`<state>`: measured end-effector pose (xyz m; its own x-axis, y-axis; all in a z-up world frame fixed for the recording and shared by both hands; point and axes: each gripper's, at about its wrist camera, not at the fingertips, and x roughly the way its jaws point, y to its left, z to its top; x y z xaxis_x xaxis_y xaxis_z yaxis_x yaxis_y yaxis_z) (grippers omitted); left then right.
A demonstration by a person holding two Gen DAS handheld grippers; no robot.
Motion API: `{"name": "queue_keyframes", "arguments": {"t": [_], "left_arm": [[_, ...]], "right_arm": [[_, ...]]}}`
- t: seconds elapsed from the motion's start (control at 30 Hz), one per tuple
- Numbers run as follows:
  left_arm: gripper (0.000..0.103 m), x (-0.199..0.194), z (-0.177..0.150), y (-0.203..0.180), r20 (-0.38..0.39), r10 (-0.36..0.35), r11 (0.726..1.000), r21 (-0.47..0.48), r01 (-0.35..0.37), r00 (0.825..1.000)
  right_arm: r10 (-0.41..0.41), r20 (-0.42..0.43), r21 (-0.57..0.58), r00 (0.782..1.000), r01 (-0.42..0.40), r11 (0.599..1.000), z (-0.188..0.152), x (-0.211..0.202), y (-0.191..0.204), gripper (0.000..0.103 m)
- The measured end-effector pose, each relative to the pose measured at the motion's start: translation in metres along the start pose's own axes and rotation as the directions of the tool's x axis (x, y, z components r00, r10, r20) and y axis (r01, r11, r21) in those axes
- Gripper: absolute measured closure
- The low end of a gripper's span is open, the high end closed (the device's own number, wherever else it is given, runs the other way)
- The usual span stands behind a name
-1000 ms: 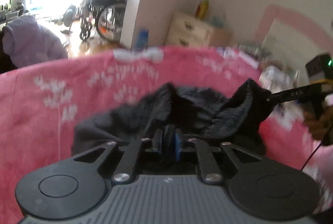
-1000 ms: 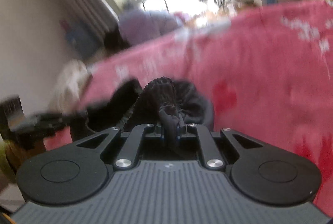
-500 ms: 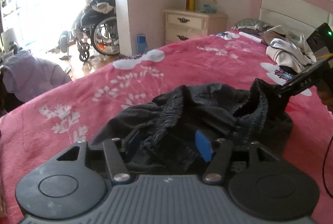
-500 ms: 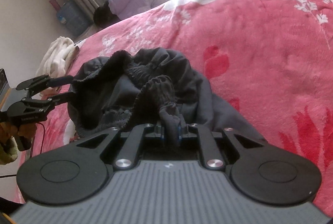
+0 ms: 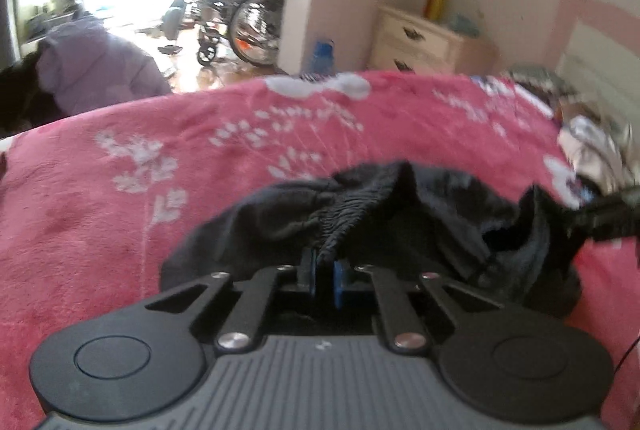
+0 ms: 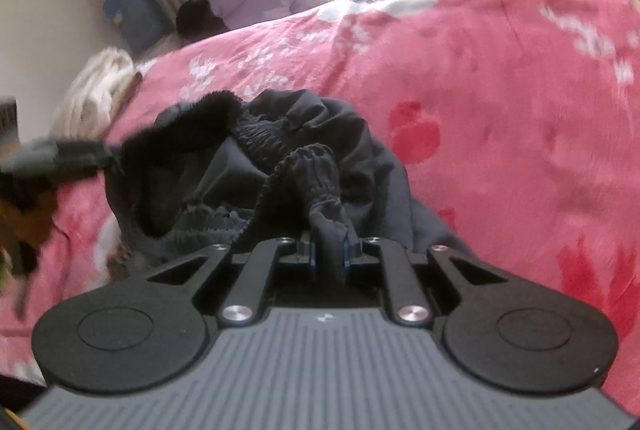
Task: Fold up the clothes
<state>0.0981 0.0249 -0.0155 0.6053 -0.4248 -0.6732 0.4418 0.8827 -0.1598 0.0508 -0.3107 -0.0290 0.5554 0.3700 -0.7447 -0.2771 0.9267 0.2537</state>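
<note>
A black garment [image 5: 360,214] with a gathered elastic waistband lies bunched on the pink floral blanket [image 5: 120,210]. My left gripper [image 5: 324,270] is shut on a stretch of that waistband, which rises from between the blue pads. In the right wrist view, my right gripper [image 6: 328,254] is shut on another fold of the black garment [image 6: 320,134]. Each gripper shows in the other's view, holding the raised band edge: the right gripper [image 5: 608,218] at the far right, the left gripper [image 6: 68,154] at the far left. Both views are motion-blurred.
The blanket [image 6: 520,110] covers the bed. A pile of pale clothes [image 5: 592,150] lies near the headboard, and pale clothes [image 6: 96,90] also show at the bed's edge. Beyond the bed are a lilac jacket [image 5: 92,70], a wheelchair [image 5: 248,14] and a cream dresser [image 5: 420,38].
The left gripper, shut a second ago and open half a second ago with cloth between its pads, has shut on the waistband. The right gripper kept its hold. Both views have shifted.
</note>
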Motion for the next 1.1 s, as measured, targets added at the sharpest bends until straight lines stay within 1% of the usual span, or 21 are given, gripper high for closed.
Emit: {"name": "queue_keyframes", "arguments": {"t": [0.07,0.13,0.2,0.23,0.27,0.33,0.37,0.47,0.53,0.57,0.63,0.67,0.7,0.73,0.8,0.87,0.9,0.97,1.0,1.07,1.1], "left_arm": [[0.095,-0.007,0.004,0.003,0.014,0.005,1.000,-0.030,-0.005,1.000],[0.095,-0.012,0.007,0.007,0.018,0.006,0.998,-0.060,-0.005,1.000],[0.095,-0.016,0.008,0.008,0.020,0.007,0.997,-0.077,-0.005,1.000],[0.095,-0.016,0.008,0.008,0.021,0.006,0.997,-0.081,-0.005,1.000],[0.095,-0.017,0.008,0.007,0.021,0.005,0.997,-0.082,-0.003,1.000],[0.095,-0.017,0.007,0.005,0.022,0.000,0.996,-0.085,0.001,1.000],[0.095,-0.017,0.007,0.004,0.026,-0.003,0.996,-0.089,0.006,1.000],[0.095,-0.019,0.007,0.004,0.039,0.004,0.995,-0.104,0.000,0.999],[0.095,-0.020,0.007,0.004,0.049,0.011,0.993,-0.115,-0.005,0.999],[0.095,-0.022,0.007,0.005,0.055,0.016,0.993,-0.118,-0.009,0.998],[0.095,-0.026,0.007,0.008,0.068,0.024,0.991,-0.129,-0.015,0.997],[0.095,-0.027,0.006,0.011,0.070,0.028,0.991,-0.136,-0.018,0.997],[0.095,-0.029,0.006,0.013,0.072,0.031,0.989,-0.143,-0.021,0.997],[0.095,-0.029,0.005,0.016,0.071,0.035,0.988,-0.152,-0.024,0.997],[0.095,-0.026,0.003,0.021,0.061,0.045,0.986,-0.161,-0.035,0.997],[0.095,-0.021,0.001,0.026,0.048,0.051,0.982,-0.182,-0.042,0.998],[0.095,-0.020,0.000,0.028,0.046,0.049,0.980,-0.194,-0.039,0.998],[0.095,-0.017,-0.002,0.031,0.041,0.044,0.976,-0.216,-0.034,0.998],[0.095,-0.017,-0.002,0.029,0.042,0.044,0.977,-0.209,-0.034,0.998],[0.095,-0.018,-0.003,0.025,0.045,0.044,0.980,-0.194,-0.034,0.998],[0.095,-0.020,-0.002,0.022,0.054,0.053,0.983,-0.181,-0.042,0.997]], "right_arm": [[-0.013,-0.004,-0.055,1.000,0.013,0.998,0.005,-0.006,0.008,0.078],[-0.008,0.012,-0.084,1.000,0.009,0.996,0.011,-0.018,0.013,0.071],[0.007,0.049,-0.091,0.999,-0.003,0.996,0.018,-0.034,0.016,0.056],[0.019,0.073,-0.086,0.997,-0.013,0.996,0.023,-0.040,0.017,0.044],[0.031,0.094,-0.078,0.995,-0.024,0.997,0.027,-0.045,0.019,0.034],[0.037,0.103,-0.072,0.994,-0.029,0.997,0.037,-0.042,0.024,0.028],[0.021,0.087,-0.080,0.996,-0.014,0.997,0.043,-0.034,0.029,0.028],[-0.026,-0.006,-0.165,1.000,0.024,0.986,0.048,0.005,0.046,0.028],[-0.081,-0.070,-0.235,0.994,0.062,0.970,0.044,0.029,0.053,0.030],[-0.117,-0.104,-0.266,0.988,0.086,0.960,0.041,0.040,0.054,0.032],[-0.199,-0.136,-0.302,0.971,0.151,0.941,0.032,0.052,0.050,0.039],[-0.233,-0.145,-0.303,0.962,0.181,0.936,0.029,0.053,0.045,0.043],[-0.243,-0.152,-0.284,0.958,0.193,0.939,0.026,0.051,0.039,0.045],[-0.249,-0.159,-0.263,0.955,0.202,0.943,0.024,0.049,0.033,0.051],[-0.277,-0.168,-0.214,0.946,0.239,0.947,0.020,0.043,0.020,0.058],[-0.317,-0.159,-0.202,0.935,0.283,0.938,0.015,0.037,0.014,0.068],[-0.338,-0.149,-0.200,0.929,0.306,0.931,0.012,0.034,0.011,0.071],[-0.371,-0.125,-0.199,0.920,0.343,0.918,0.011,0.030,0.010,0.085],[-0.386,-0.106,-0.198,0.916,0.361,0.911,0.011,0.028,0.011,0.087],[-0.413,-0.051,-0.202,0.909,0.395,0.896,0.013,0.023,0.016,0.096],[-0.424,-0.013,-0.208,0.906,0.412,0.887,0.015,0.019,0.021,0.097]]}}
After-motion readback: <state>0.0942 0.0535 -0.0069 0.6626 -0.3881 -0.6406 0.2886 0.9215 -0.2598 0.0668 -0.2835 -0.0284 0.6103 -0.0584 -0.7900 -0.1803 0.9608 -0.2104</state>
